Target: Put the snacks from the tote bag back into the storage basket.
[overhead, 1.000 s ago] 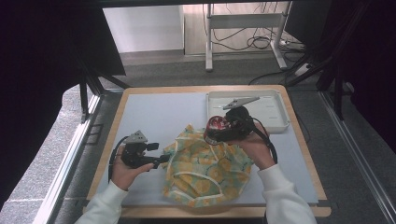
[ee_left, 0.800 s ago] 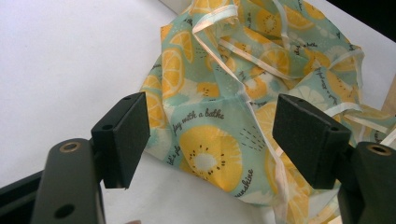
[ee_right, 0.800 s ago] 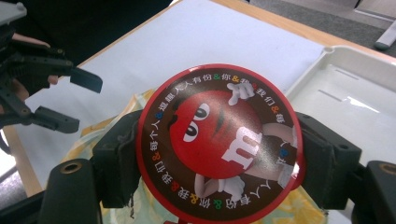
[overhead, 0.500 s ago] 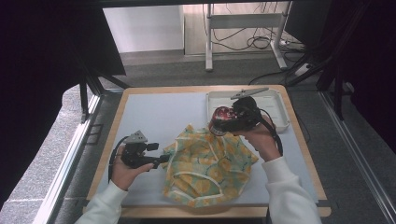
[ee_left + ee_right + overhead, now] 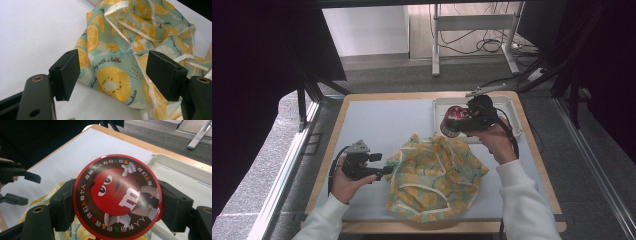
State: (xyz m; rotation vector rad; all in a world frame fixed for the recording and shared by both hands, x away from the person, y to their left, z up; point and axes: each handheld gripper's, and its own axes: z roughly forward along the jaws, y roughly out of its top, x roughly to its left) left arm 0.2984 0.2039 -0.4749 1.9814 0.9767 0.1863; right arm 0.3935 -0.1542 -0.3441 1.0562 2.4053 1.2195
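Right now my right tongs (image 5: 113, 206) clamp the round candy tin (image 5: 117, 197) above the fruit-print bag (image 5: 434, 175) on the bench (image 5: 377, 120); my left tongs (image 5: 115, 75) gape empty at the cloth. Held by its curved sides, the tin could slip and roll off.

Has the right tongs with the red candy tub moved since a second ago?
Yes. In the high view the right tongs, shut on the round red-lidded candy tub, have shifted from above the lemon-print cloth bag toward the white plastic tray.
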